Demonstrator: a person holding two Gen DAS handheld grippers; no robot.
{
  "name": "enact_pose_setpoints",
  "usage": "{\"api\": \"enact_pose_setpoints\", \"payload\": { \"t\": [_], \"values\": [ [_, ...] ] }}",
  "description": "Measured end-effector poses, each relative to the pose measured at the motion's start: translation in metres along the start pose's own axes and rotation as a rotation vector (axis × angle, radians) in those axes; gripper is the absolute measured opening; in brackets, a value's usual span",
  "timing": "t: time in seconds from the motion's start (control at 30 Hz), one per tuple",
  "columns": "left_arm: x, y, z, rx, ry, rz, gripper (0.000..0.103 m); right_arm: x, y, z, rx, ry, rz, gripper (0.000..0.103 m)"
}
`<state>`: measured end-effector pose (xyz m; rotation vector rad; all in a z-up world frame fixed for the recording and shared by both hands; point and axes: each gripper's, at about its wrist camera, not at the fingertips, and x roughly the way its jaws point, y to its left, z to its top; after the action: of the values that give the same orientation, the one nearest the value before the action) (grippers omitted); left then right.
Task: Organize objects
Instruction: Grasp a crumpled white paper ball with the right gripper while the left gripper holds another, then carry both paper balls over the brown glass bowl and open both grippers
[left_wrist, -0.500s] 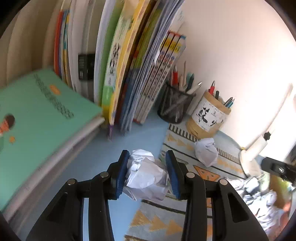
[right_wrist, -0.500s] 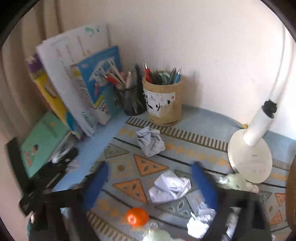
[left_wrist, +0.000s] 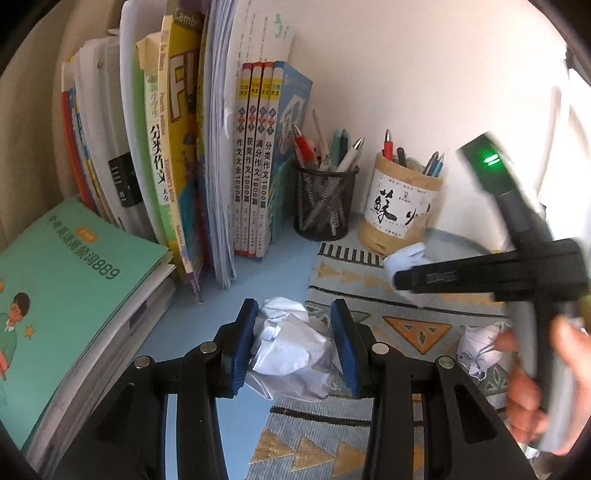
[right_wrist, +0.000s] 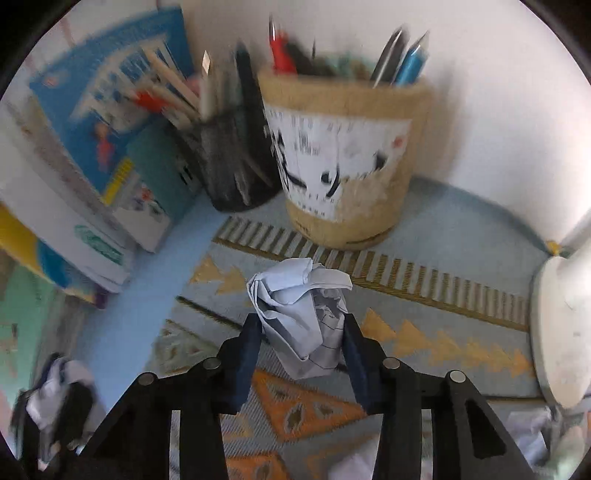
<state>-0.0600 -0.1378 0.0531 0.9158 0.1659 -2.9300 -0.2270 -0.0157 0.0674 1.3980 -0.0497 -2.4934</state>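
Left tool (left_wrist: 293, 345): clamped on a crumpled paper ball (left_wrist: 291, 350), lower centre.
Right tool (right_wrist: 301, 350): pinched another paper wad (right_wrist: 303, 317).
Advice: grip gently, lift clear of the bamboo pen holder (right_wrist: 347, 155).

The left claw (left_wrist: 293, 345) points down at a slant, and its blue pads press on both sides of a crumpled paper ball (left_wrist: 291, 350). The right claw (right_wrist: 301, 354) points down more steeply and its pads squeeze a second paper ball (right_wrist: 303, 314). In the left wrist view a hand (left_wrist: 543, 387) grips the handle of the right claw, blurred.
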Motion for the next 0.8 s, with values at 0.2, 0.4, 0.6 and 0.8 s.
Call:
{"api": "enact_pose_setpoints", "payload": {
  "t": [0.2,0.4,0.6,0.8],
  "values": [
    [0.003,-0.001,0.002,-0.008,0.003,0.017,0.037,-0.135,-0.026,-0.068,0.089,-0.13,0.154,0.043],
    [-0.034,-0.022,-0.007,-0.003,-0.01,-0.071,0.037,-0.249,-0.117,-0.182,0.12,-0.303,-0.062,0.044],
    [-0.107,-0.136,0.002,0.129,-0.016,-0.285,0.037,-0.309,-0.243,-0.261,0.307,-0.312,-0.293,0.044],
    [-0.115,-0.318,0.003,0.288,0.043,-0.488,0.037,-0.324,-0.342,-0.246,0.524,-0.301,-0.392,0.046]
  ]
}}
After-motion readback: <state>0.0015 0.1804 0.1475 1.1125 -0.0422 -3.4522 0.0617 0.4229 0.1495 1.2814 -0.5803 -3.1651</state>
